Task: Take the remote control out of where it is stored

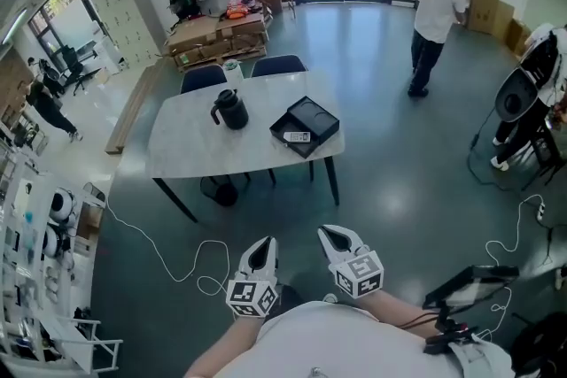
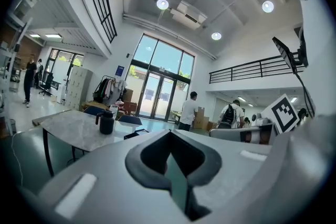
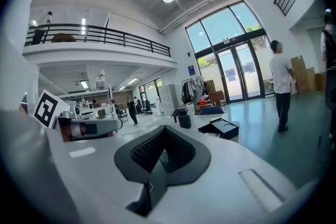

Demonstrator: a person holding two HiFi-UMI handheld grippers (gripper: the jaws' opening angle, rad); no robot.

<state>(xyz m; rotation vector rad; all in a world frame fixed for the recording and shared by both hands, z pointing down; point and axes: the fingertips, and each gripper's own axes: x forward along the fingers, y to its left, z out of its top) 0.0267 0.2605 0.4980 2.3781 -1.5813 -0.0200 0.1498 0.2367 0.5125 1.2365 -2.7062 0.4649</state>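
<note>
A small pale remote control [image 1: 297, 136] lies in an open black box [image 1: 312, 118] near the right end of the white table [image 1: 190, 150]. The right gripper view shows the box [image 3: 224, 127] far off, with the remote [image 3: 212, 135] at its near edge. The left gripper view shows only a sliver of the box [image 2: 135, 134]. Both grippers hang close to my body, well short of the table. My left gripper [image 1: 260, 253] [image 2: 169, 136] and right gripper [image 1: 339, 241] [image 3: 163, 134] have their jaws together, with nothing between them.
A black jug [image 1: 230, 110] stands on the table left of the box. Two blue chairs [image 1: 278, 65] sit behind the table. A white cable [image 1: 168, 266] trails over the floor at left. A person in a white shirt [image 1: 436, 13] stands far right, with equipment [image 1: 523, 102] nearby.
</note>
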